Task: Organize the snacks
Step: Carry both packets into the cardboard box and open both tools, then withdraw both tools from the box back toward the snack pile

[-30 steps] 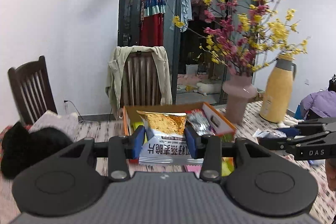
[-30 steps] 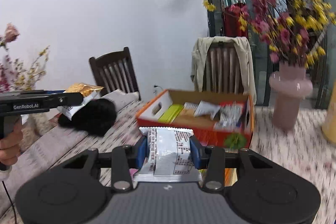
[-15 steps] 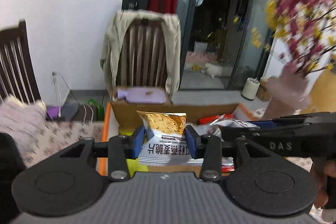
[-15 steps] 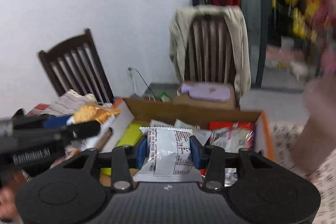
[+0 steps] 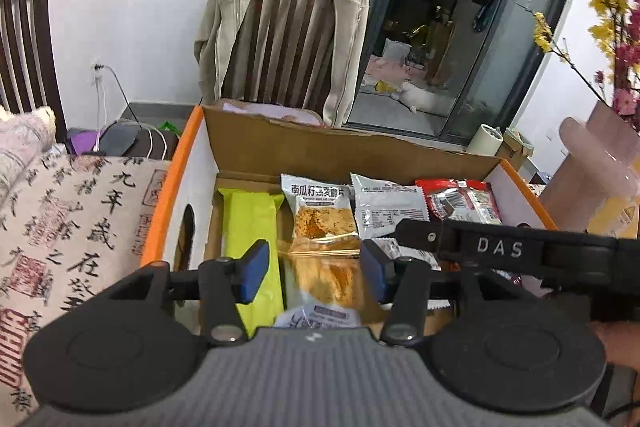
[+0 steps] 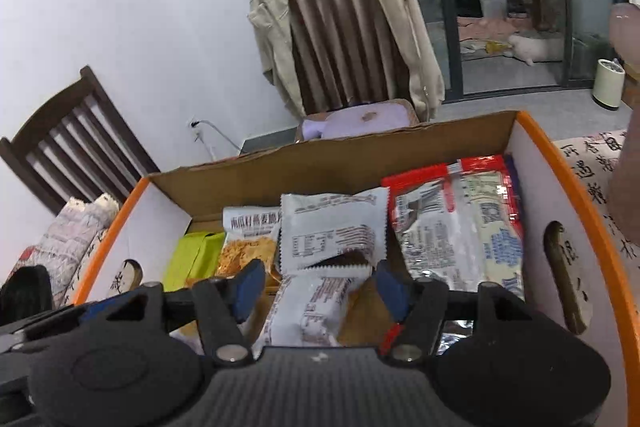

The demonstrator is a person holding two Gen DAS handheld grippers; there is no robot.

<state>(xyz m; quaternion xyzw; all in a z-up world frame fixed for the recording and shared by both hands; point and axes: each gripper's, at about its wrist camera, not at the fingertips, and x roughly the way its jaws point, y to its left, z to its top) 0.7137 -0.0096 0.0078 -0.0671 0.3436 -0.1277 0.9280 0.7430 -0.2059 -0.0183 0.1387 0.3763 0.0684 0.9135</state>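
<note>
An orange-rimmed cardboard box [image 5: 176,187] [image 6: 560,163] fills the middle of both views and holds a green packet [image 5: 250,223], an orange oat-crisp packet [image 5: 320,211], a white packet [image 6: 332,235] and a red-and-silver packet [image 6: 460,223]. My left gripper [image 5: 313,273] hangs over the box. Its jaws are opening, and a blurred orange packet [image 5: 324,283] slips loose between the blue pads. My right gripper [image 6: 320,291] is beside it over the box, jaws opening too. A white wrapped snack [image 6: 308,311] lies between its pads with gaps on both sides.
The black housing of my right gripper [image 5: 500,249] crosses the left wrist view. A chair draped with a beige jacket [image 5: 288,27] stands behind the box. There is a dark chair [image 6: 68,131] at left, a pink vase [image 5: 592,163] at right, and a calligraphy tablecloth [image 5: 80,211].
Both grippers came forward and down until they hang over the box. Each was shut on its packet before; now both pairs of jaws have spread and the packets sit loose.
</note>
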